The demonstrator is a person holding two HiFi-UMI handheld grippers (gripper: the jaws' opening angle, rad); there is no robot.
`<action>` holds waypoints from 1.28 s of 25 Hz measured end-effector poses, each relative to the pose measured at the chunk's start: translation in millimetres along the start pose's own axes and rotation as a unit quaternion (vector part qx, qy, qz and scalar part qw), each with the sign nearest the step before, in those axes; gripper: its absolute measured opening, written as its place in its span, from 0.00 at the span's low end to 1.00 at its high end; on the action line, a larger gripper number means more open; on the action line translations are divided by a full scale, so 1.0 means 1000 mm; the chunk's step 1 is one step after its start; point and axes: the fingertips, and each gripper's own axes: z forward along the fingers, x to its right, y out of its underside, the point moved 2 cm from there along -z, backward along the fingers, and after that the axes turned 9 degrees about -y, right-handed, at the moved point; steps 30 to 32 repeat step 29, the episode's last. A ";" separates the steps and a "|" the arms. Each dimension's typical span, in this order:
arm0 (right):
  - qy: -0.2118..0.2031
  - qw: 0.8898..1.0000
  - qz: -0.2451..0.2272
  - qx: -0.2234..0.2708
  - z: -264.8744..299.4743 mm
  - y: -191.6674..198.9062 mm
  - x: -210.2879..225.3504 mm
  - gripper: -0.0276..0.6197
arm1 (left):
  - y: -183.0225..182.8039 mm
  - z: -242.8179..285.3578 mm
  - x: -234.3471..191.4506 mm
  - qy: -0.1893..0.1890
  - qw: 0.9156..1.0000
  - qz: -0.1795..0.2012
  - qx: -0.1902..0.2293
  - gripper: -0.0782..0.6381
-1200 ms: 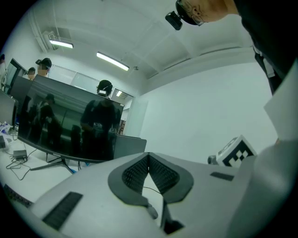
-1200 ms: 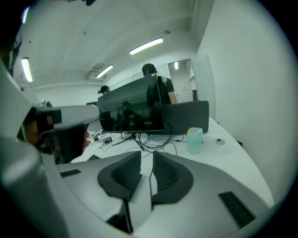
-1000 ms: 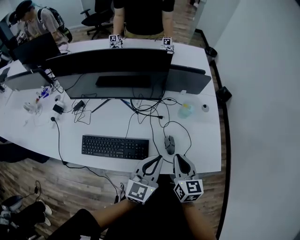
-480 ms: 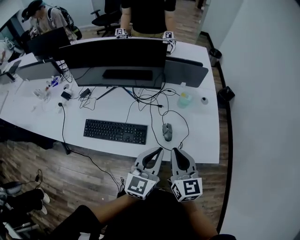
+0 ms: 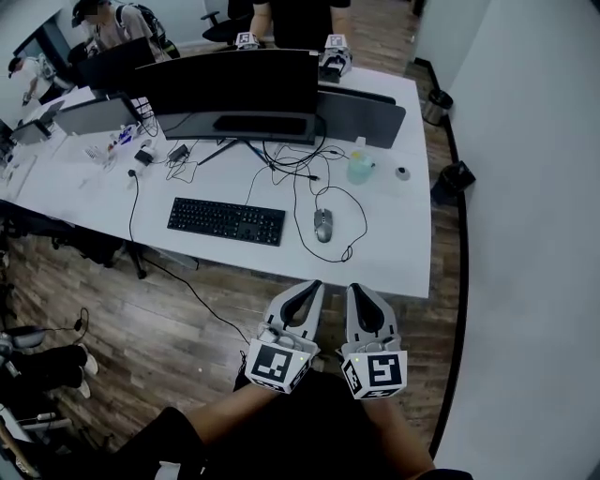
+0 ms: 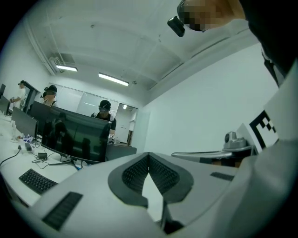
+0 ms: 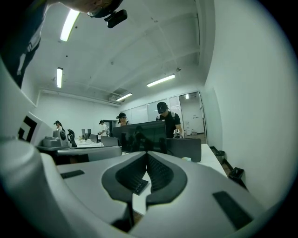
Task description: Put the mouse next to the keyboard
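A grey wired mouse [image 5: 323, 224] lies on the white desk [image 5: 394, 253], just right of the black keyboard [image 5: 226, 221], with a small gap between them. Both grippers hang in front of the desk's near edge, over the wooden floor, held close to the person's body. My left gripper [image 5: 307, 286] is shut and holds nothing. Beside it on the right, my right gripper [image 5: 357, 290] is shut and empty too. In the left gripper view the keyboard [image 6: 37, 180] shows at the lower left, and the shut left gripper [image 6: 148, 155] fills the middle. In the right gripper view the shut right gripper [image 7: 146, 154] points at the monitor.
A wide black monitor [image 5: 231, 82] stands behind the keyboard, with tangled cables [image 5: 300, 178] under it. A pale green bottle [image 5: 360, 167] stands at the right. People stand beyond the far side of the desk [image 5: 300, 14]. A white wall [image 5: 534, 187] runs along the right.
The head view has drawn back from the desk: the desk, keyboard and mouse now sit higher and farther, and both grippers hang over the floor. Their jaws stayed shut.
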 end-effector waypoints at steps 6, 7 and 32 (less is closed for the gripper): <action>-0.002 1.000 -0.005 0.003 -0.040 0.009 -0.008 0.07 | 0.006 -0.032 0.037 -0.002 1.000 0.011 0.005 0.11; 0.000 1.000 -0.006 0.002 -0.045 0.010 -0.009 0.07 | 0.007 -0.035 0.041 -0.001 1.000 0.014 0.006 0.11; -0.011 0.999 -0.047 -0.004 -0.082 0.015 -0.064 0.07 | 0.016 -0.101 0.057 0.017 1.000 0.014 -0.002 0.11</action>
